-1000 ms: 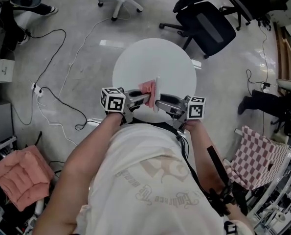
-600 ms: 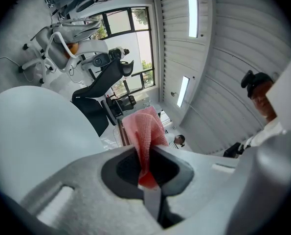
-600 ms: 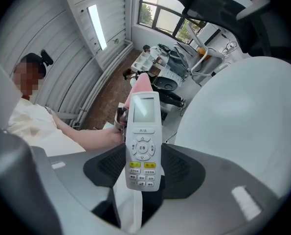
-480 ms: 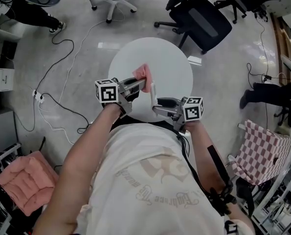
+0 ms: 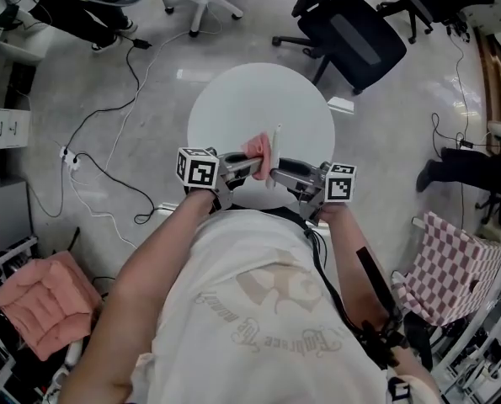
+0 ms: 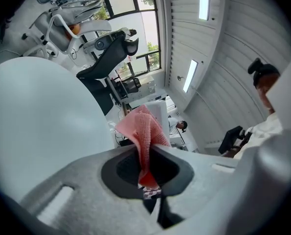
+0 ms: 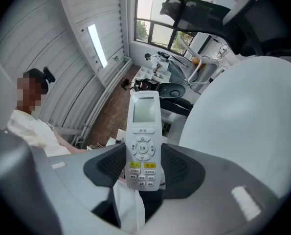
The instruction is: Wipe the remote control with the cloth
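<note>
Drawn back toward me since half a second ago, my left gripper (image 5: 252, 163) now has the pink cloth (image 5: 257, 148) pressed to the left face of the remote control (image 5: 275, 153). Earlier the cloth sat farther out over the round white table (image 5: 258, 91), beyond the remote's far end. My left fingers are clenched on the cloth (image 6: 144, 131): in the left gripper view (image 6: 147, 176) a fold of it is pinched between the dark pads, and the rest bunches up past the tips. My right gripper (image 5: 279, 170) reaches in from the right, and its fingers grasp the remote control (image 7: 143, 141) by its button end. The pads press on both long edges there (image 7: 142, 169), and the screen end sticks out beyond them. Seen from the head view, the remote stands on edge as a thin white bar running near to far above the near part of the table (image 7: 243, 111), between my two grippers.
</note>
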`<state>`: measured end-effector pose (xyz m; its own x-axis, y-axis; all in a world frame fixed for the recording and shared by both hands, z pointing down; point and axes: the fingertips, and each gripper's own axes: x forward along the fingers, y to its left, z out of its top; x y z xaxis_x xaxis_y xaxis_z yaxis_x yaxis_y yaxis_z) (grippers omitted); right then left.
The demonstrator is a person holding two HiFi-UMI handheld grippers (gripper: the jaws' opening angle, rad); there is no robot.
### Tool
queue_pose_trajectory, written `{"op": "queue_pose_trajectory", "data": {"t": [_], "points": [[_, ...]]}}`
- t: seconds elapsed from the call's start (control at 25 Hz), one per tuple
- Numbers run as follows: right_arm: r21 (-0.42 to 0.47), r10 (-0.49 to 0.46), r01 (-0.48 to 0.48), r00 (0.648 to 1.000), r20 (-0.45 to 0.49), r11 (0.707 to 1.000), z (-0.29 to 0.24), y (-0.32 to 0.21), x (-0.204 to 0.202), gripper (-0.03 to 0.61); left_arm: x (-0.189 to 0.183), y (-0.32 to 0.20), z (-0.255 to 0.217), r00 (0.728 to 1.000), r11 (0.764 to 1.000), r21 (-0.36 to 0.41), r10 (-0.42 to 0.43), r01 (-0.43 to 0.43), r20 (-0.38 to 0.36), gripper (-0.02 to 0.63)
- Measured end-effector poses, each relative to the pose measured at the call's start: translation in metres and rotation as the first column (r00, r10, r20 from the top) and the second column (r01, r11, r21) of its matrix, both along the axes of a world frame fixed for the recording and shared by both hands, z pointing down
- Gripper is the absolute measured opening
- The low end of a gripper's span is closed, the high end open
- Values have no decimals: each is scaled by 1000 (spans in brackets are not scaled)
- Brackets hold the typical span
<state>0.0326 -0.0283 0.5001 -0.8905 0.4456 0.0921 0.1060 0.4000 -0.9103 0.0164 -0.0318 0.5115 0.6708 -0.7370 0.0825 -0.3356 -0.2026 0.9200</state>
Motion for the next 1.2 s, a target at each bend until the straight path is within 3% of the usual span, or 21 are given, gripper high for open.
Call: {"op": "queue_pose_trajectory", "data": {"t": [0.36,0.56,0.76,0.96,1.08,1.2], "points": [[-78,9,-12,999,-33,997,22,-5,-28,233,5,44,29,999,992,-123,-3,7,39,18],[-51,2,-12,980,-197,999,65,-15,-31,233,-3,55,39,995,988,-145,-39,52,88,18],[80,-29,70,905,-423,994,118,-18,-38,233,-29,77,44,983,971,-171,-147,164,112,20],[191,33,102,801,-598,976,161,-15,-49,235,-51,108,54,963,943,-202,-244,263,115,19],[299,39,213,752,-658,930,177,-10,-54,235,-59,118,54,951,931,-203,-286,304,115,19],[413,15,402,702,-712,817,190,0,-60,235,-69,132,55,942,921,-200,-316,333,114,20]]}}
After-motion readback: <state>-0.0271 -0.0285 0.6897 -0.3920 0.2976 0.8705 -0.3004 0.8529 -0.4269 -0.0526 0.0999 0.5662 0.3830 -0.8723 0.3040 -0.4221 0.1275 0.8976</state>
